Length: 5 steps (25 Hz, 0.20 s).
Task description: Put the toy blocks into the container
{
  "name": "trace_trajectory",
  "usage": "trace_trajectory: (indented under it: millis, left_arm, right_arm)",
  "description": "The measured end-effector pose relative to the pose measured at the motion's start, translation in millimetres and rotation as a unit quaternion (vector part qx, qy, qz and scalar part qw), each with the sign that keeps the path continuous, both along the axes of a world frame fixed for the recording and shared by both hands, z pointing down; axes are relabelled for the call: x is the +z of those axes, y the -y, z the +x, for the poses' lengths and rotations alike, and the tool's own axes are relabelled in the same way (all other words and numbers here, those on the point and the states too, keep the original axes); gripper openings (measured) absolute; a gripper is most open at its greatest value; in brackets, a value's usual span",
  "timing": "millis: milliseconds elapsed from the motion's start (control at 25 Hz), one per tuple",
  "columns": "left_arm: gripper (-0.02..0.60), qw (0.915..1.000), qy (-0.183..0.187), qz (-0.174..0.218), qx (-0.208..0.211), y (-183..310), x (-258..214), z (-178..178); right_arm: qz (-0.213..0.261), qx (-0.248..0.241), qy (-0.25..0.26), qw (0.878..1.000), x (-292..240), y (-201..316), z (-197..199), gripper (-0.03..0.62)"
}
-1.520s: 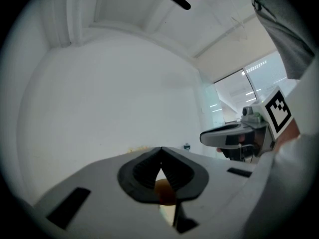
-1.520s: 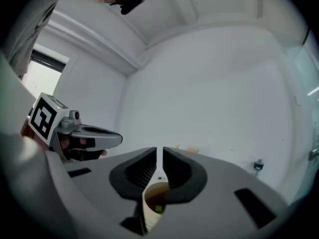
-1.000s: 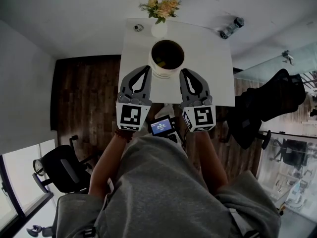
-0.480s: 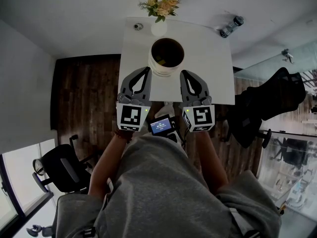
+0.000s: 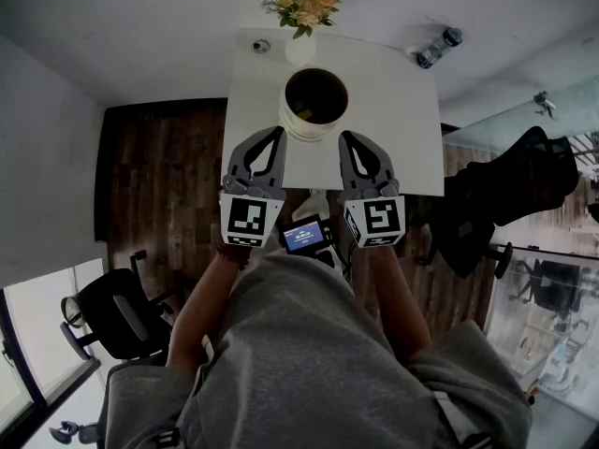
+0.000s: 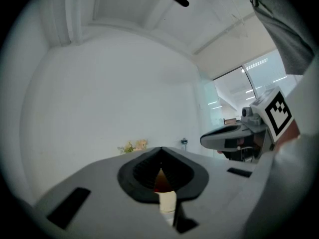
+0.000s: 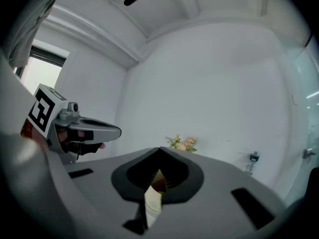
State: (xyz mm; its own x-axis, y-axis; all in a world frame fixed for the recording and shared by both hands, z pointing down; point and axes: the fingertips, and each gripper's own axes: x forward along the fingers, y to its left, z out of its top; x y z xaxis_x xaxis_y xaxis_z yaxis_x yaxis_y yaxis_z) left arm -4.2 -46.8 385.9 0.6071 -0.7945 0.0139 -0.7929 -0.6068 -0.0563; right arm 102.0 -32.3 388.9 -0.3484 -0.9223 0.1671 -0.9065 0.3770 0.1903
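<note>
Container [image 5: 315, 101] just ahead between left gripper [image 5: 271, 134] and right gripper [image 5: 349, 138], both closed, seemingly empty.

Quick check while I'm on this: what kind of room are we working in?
Most likely an office or small meeting room: a white table on dark wood flooring, a black office chair nearby, and glass partition walls on the right.
</note>
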Motion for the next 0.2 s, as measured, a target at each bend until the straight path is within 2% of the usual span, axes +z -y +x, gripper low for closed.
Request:
trace_trajectory:
  millis: [200]
  left_arm:
    - [0.006, 1.0, 0.001, -0.004, 0.0, 3.8, 4.8, 2.3]
  right_arm:
    - [-0.004, -0.008, -0.003, 1.0, 4.5, 3.3, -0.2, 0.005]
